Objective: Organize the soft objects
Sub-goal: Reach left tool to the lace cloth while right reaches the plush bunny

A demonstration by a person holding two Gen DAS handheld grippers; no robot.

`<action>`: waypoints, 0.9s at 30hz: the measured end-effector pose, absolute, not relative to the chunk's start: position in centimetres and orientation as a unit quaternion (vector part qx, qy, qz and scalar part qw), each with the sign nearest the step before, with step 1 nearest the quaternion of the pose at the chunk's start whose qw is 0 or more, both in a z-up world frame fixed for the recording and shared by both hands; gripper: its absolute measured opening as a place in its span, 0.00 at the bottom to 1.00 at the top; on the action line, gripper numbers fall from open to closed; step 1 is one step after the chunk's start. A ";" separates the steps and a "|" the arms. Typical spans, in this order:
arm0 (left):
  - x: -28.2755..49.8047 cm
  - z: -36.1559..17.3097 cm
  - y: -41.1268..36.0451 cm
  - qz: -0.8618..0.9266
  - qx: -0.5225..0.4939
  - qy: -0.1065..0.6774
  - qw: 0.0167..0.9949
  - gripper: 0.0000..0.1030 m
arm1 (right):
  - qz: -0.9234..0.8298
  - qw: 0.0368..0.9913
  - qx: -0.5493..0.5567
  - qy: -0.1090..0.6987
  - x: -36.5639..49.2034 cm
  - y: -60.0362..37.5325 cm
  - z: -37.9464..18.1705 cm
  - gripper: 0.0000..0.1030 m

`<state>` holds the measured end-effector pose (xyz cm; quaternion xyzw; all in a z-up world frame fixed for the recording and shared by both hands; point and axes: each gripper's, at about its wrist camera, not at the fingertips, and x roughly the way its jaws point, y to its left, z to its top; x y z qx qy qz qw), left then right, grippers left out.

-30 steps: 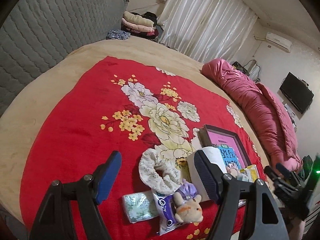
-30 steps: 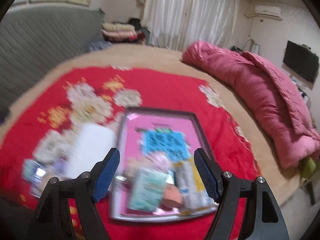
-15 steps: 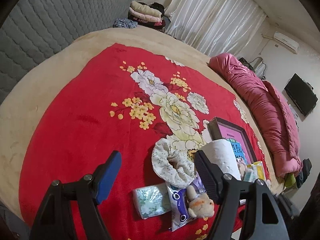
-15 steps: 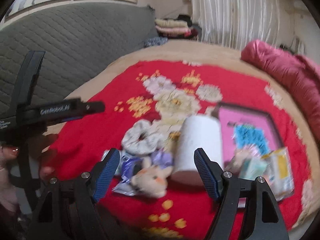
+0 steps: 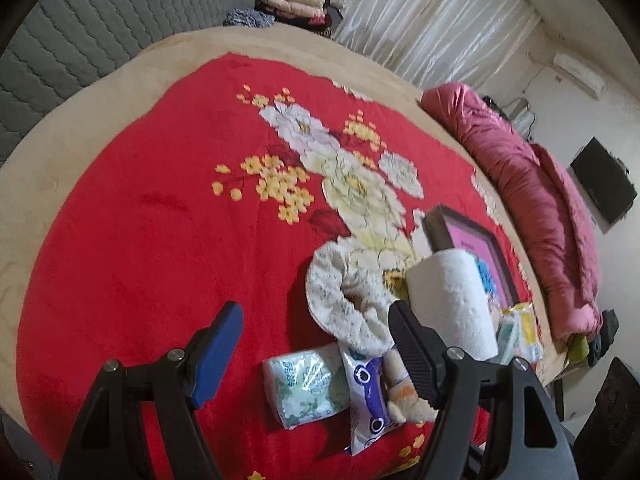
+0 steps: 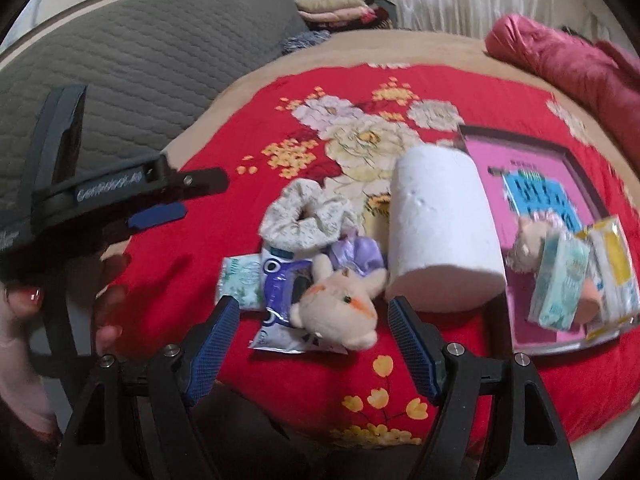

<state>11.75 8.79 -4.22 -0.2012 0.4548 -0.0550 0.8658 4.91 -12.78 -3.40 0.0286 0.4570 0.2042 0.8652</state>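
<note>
Both claws gape wide and hold nothing, the right gripper (image 6: 314,338) hovering just over the plush toy (image 6: 340,304) that lies near the red blanket's (image 6: 224,160) front edge, beside the paper roll (image 6: 442,232), the left gripper (image 5: 316,354) alongside.

Right gripper (image 6: 314,334): jaws spread wide, empty. Left gripper (image 5: 316,350): jaws apart, empty; seen at 9 o'clock in right view, gripped by left hand (image 6: 102,304).

Open red blanket (image 5: 140,240) fills the left and centre of the left wrist frame. Lower right crowded: paper roll (image 6: 442,236), scrunchie (image 6: 306,216), plush toy (image 6: 340,304), tissue packs touching. Tray (image 6: 576,160) blocks right edge.
</note>
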 end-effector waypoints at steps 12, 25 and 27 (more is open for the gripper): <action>12.5 -6.2 8.2 -0.054 -0.199 0.475 0.856 0.72 | 0.187 0.851 0.082 0.485 6.3 -13.6 -6.0 0.75; 13.2 -7.3 7.8 -0.050 -0.204 0.472 0.856 0.72 | 0.172 0.849 0.078 0.493 8.0 -12.4 -8.0 0.75; 13.5 -7.6 7.7 -0.049 -0.204 0.473 0.856 0.72 | 0.170 0.847 0.080 0.497 8.2 -12.4 -8.4 0.75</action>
